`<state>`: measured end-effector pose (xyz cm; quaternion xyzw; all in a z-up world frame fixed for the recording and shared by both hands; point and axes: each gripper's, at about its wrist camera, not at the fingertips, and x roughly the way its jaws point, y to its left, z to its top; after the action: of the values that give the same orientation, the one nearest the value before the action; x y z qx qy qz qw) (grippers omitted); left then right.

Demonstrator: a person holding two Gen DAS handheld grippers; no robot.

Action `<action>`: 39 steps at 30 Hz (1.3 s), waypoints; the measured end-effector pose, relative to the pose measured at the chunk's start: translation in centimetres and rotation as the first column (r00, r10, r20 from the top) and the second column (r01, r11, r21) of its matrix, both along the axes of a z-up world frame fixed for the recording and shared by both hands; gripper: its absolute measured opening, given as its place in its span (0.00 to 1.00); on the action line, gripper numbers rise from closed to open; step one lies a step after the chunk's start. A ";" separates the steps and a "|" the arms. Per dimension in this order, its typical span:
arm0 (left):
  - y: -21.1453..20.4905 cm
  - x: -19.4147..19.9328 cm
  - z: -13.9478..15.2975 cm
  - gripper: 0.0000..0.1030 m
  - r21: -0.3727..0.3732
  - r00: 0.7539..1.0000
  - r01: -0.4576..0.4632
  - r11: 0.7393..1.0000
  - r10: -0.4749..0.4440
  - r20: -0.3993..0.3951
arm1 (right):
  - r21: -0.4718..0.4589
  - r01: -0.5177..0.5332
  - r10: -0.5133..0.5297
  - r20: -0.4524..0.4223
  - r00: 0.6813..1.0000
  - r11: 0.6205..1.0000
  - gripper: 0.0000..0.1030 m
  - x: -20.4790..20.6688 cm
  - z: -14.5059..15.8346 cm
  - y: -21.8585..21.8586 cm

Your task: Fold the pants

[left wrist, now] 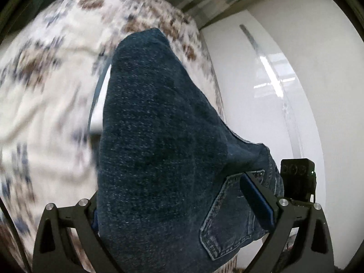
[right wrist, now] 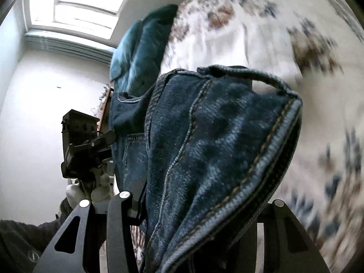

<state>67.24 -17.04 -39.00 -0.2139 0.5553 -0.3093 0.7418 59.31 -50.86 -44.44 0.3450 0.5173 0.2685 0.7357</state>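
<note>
A: In the left wrist view, what fills the frame?

B: The jeans (left wrist: 159, 147), dark blue denim, bunched between the fingers of the left gripper (left wrist: 182, 204) and running up toward twelve o'clock. A back pocket (left wrist: 225, 223) with pale stitching sits at about five o'clock. The blue pad of the finger (left wrist: 257, 202) on that side presses against the denim, so the claw is clamped on the jeans.

A: And behind them?

B: A blurred patterned bedspread (left wrist: 45, 91), white with brown and blue marks, from nine to twelve o'clock. A white wall (left wrist: 273, 79) lies toward three o'clock, and the other gripper's black body (left wrist: 298, 179) shows at four o'clock.

A: The right wrist view?

B: The jeans' waistband (right wrist: 238, 170), with its tan stitching, hangs folded thick between the arms of the right gripper (right wrist: 204, 238), which is clamped on it. The left gripper (right wrist: 84, 147) appears at nine o'clock, gripping the same denim. A window (right wrist: 79, 4) is at eleven o'clock, the bedspread (right wrist: 295, 45) from one to four.
</note>
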 end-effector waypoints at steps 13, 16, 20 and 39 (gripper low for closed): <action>-4.3 17.9 -10.4 0.98 0.175 0.998 -0.003 0.985 0.014 -0.062 | -0.035 -0.005 0.000 -0.151 0.989 0.999 0.51 22.8 -10.8 -3.6; -3.8 17.3 -13.5 0.99 0.240 0.996 0.005 0.971 0.017 -0.088 | -0.046 0.019 -0.027 -0.174 0.984 0.999 0.63 22.9 -12.1 -5.1; -2.6 15.5 -13.1 1.00 0.262 0.998 -0.019 0.965 0.034 -0.054 | -0.111 0.008 -0.028 -0.185 0.982 0.994 0.69 21.6 -11.5 -6.4; -6.4 3.6 2.7 0.99 0.630 0.962 -0.209 0.748 0.043 0.269 | -0.697 0.234 -0.310 0.018 0.951 0.678 0.86 8.9 4.5 0.5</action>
<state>70.81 -23.46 -36.32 0.0593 0.5195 -0.0685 0.8497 68.20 -50.33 -39.92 0.1317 0.5594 -0.0743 0.8150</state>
